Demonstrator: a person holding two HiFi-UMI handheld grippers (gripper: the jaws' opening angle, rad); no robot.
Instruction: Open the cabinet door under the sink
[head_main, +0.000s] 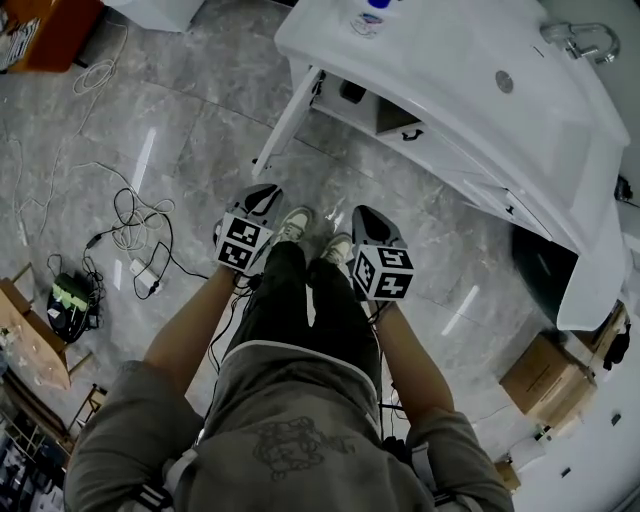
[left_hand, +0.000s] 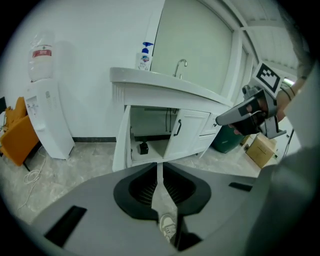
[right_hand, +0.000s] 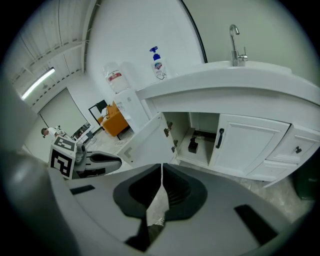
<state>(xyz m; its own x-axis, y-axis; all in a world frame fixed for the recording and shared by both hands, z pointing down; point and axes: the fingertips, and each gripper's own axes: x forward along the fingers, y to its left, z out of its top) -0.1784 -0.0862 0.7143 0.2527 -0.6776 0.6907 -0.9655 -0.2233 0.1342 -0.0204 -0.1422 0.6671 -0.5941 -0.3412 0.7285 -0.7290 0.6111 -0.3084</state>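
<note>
The white sink cabinet (head_main: 450, 60) stands at the upper right of the head view. Its left door (head_main: 290, 115) is swung wide open (left_hand: 120, 140) (right_hand: 145, 137), showing a small black object (left_hand: 143, 148) on the inside shelf. The right door (left_hand: 187, 131) is closed and has a black handle (right_hand: 219, 138). My left gripper (head_main: 262, 190) hangs in the air above my left shoe, well short of the cabinet; its jaws (left_hand: 159, 167) are a thin slit apart with nothing between them. My right gripper (head_main: 365, 215) is beside it, shut and empty (right_hand: 161, 170).
Cables (head_main: 130, 225) and a small green-topped device (head_main: 68, 300) lie on the grey floor at left. A water dispenser (left_hand: 45, 115) and an orange chair (left_hand: 17, 132) stand left of the cabinet. A dark green bin (left_hand: 227, 137) and a cardboard box (head_main: 545, 380) are to its right.
</note>
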